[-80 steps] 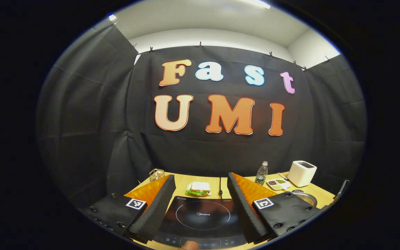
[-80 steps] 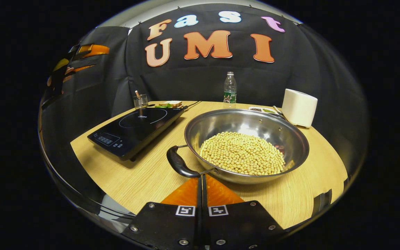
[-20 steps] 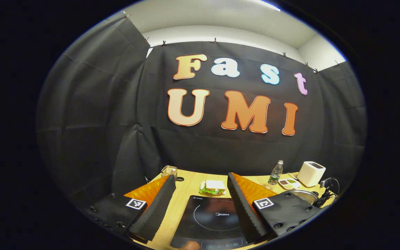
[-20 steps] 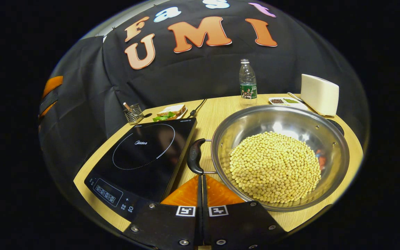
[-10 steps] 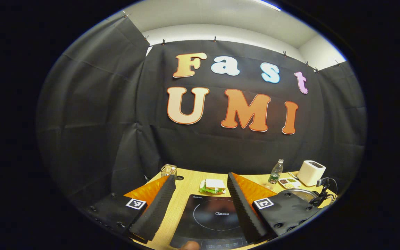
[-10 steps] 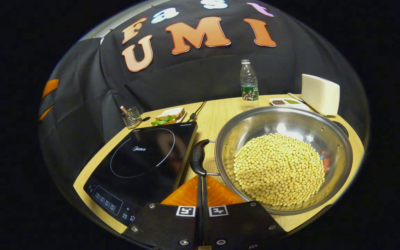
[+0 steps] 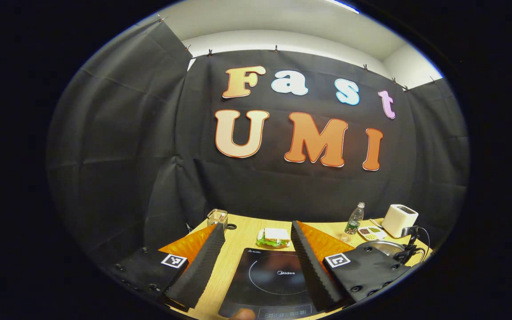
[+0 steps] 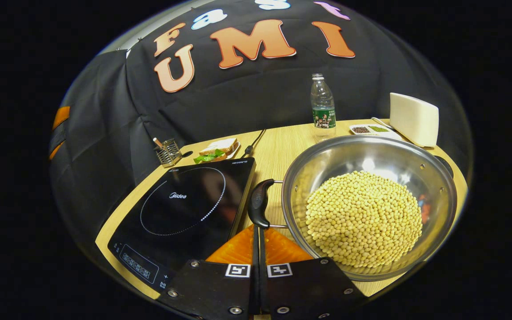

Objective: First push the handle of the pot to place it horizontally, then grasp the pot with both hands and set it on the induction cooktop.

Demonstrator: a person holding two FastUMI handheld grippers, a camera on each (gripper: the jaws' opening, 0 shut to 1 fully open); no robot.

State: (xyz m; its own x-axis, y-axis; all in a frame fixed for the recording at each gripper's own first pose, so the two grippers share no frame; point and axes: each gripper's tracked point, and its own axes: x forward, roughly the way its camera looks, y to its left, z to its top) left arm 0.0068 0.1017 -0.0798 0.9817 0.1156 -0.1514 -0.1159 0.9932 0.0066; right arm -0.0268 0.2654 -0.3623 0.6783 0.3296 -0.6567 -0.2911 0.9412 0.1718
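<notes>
In the right gripper view, the right gripper point(image 8: 258, 231) is seen w/ jaws fully closed on nothing, tips just at the near end of the pot's black handle point(image 8: 259, 203); contact can't be told. The pot point(image 8: 369, 151) (steel, heaped w/ soybeans point(image 8: 363, 218)) is set on the wooden table point(image 8: 278, 146), right beside the induction cooktop point(image 8: 185, 209). In the left gripper view, the left gripper point(image 7: 258, 231) is held above the cooktop, jaws spread wide, empty.
</notes>
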